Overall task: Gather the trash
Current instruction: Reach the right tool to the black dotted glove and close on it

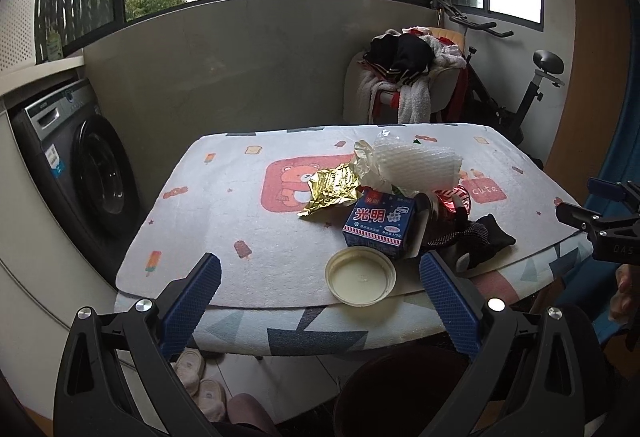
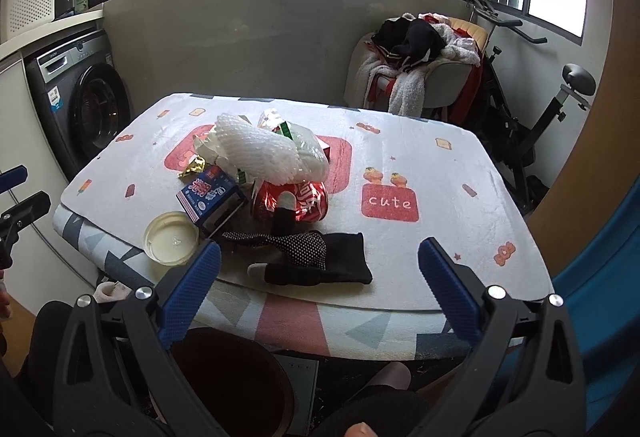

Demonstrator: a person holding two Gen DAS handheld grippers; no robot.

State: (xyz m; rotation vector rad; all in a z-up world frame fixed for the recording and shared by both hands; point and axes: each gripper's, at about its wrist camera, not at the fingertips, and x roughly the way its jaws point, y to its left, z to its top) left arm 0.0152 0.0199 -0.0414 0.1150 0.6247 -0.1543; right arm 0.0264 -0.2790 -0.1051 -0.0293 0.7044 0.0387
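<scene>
Both claws, left claw (image 1: 320, 293) and right claw (image 2: 319, 279), spread, empty; dark bin (image 2: 236, 381) seen below near desk edge; trash pile (image 2: 256, 173) uncollected on desk (image 2: 460, 237).

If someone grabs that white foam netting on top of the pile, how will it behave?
The white foam netting looks airy, so probably very light. Its crumpled, bulging shape suggests it would squash and flop rather than stay stiff. It rests on the red can and wrappers, so lifting it may shift them.

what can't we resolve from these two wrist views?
- Bin under table: dark in both views, contents unreadable, partly behind gripper frame.
- Red can: left view, mostly behind blue carton.
- Green-printed wrapper: right view, largely under foam net.
- Carton fine print: too small.
</scene>
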